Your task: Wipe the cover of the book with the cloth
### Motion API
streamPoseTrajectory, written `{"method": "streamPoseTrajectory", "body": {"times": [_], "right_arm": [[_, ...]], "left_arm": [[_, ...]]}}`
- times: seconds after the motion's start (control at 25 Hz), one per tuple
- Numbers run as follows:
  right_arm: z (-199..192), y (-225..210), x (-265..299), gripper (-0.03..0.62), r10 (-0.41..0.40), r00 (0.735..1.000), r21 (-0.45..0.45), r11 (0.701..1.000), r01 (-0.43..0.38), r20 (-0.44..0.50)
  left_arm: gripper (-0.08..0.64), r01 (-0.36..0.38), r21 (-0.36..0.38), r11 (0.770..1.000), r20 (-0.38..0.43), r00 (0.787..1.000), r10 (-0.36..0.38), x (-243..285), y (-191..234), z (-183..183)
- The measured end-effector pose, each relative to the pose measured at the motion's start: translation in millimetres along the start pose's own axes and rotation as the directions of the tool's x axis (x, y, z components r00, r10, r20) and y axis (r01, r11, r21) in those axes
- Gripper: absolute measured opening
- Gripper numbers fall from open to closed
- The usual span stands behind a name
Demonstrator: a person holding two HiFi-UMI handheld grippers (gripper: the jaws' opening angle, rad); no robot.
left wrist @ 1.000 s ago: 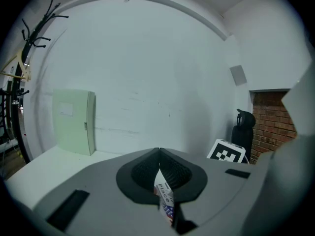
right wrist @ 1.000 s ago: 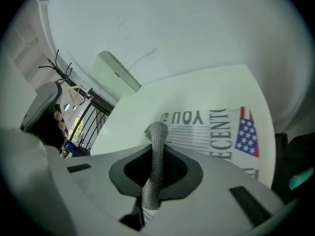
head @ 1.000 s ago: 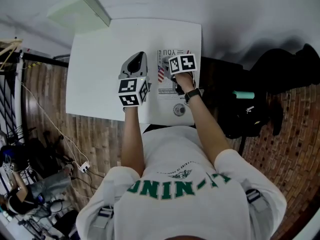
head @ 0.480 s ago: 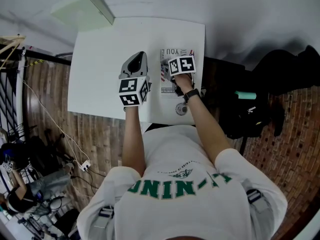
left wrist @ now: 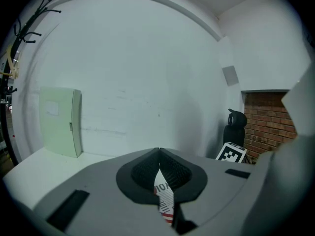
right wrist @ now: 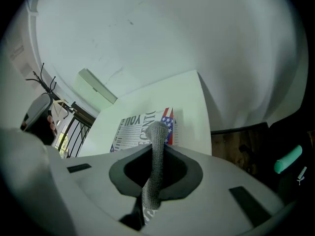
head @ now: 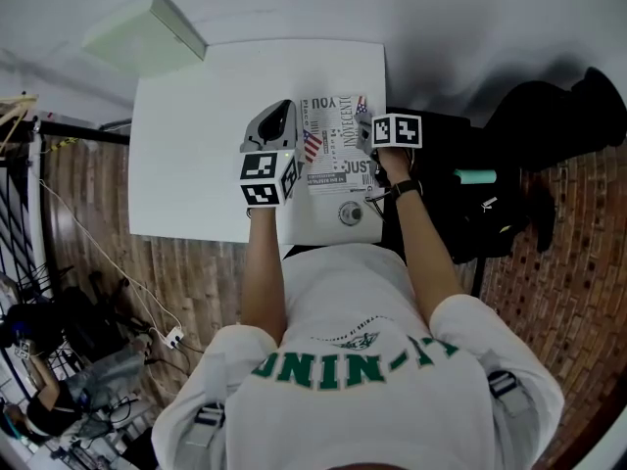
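The book [head: 331,137], its cover printed with black text and a US flag, lies flat on the white table [head: 196,145]. My left gripper [head: 281,109] is shut and sits at the book's left edge. In the left gripper view a strip of the cover [left wrist: 165,200] shows below the closed left gripper [left wrist: 158,154]. My right gripper [head: 365,131] is at the book's right edge, shut on a grey knitted cloth [right wrist: 156,154]. The cloth sticks up between the jaws of the right gripper [right wrist: 156,147], with the book [right wrist: 132,128] beyond it.
A pale green box [head: 147,32] stands at the table's far left corner. A small round metal object [head: 351,213] lies near the front edge. Right of the table are black bags and a teal item [head: 477,176] on the brick floor. A black chair [left wrist: 236,124] stands by the wall.
The right gripper with the cloth has slid from the book's left part to its right edge, so more cover shows. The left gripper has stayed at the left edge.
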State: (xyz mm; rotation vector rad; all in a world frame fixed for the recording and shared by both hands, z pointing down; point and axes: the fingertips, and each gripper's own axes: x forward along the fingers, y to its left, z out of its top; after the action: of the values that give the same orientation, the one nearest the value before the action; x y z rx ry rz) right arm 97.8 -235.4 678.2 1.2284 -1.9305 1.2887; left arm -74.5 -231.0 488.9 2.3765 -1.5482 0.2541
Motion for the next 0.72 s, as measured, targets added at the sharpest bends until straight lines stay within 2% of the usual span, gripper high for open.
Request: {"method": "streamPoseTrajectory", "body": {"times": [0.12,0.24,0.4,0.56,0.72], "right_arm": [[1,-4,-3,0.035,-0.024,1.000,0.005,1.000,0.024,0.010],[-1,1,0,0.035,-0.066,0.998,-0.027,0.997,0.066,0.003],[-10,51,12,0.035,0.036,0.999,-0.057,0.998,-0.037,-0.014],[-28,118,36,0.037,0.134,0.988,-0.131,0.981,-0.143,-0.075],[-47,148,56,0.037,0.154,0.979,-0.168,0.970,-0.175,-0.135]], "left_arm": [[0.005,0.000,-0.001,1.000,0.009,1.000,0.000,-2,2,2],[0.005,-0.018,-0.010,1.000,0.017,1.000,0.019,-7,11,3],[0.005,-0.046,-0.018,0.999,0.027,0.999,0.046,-16,21,5],[0.006,-0.079,-0.025,0.997,0.040,0.996,0.079,-26,35,9],[0.006,-0.090,-0.024,0.996,0.051,0.995,0.091,-35,40,12]]}}
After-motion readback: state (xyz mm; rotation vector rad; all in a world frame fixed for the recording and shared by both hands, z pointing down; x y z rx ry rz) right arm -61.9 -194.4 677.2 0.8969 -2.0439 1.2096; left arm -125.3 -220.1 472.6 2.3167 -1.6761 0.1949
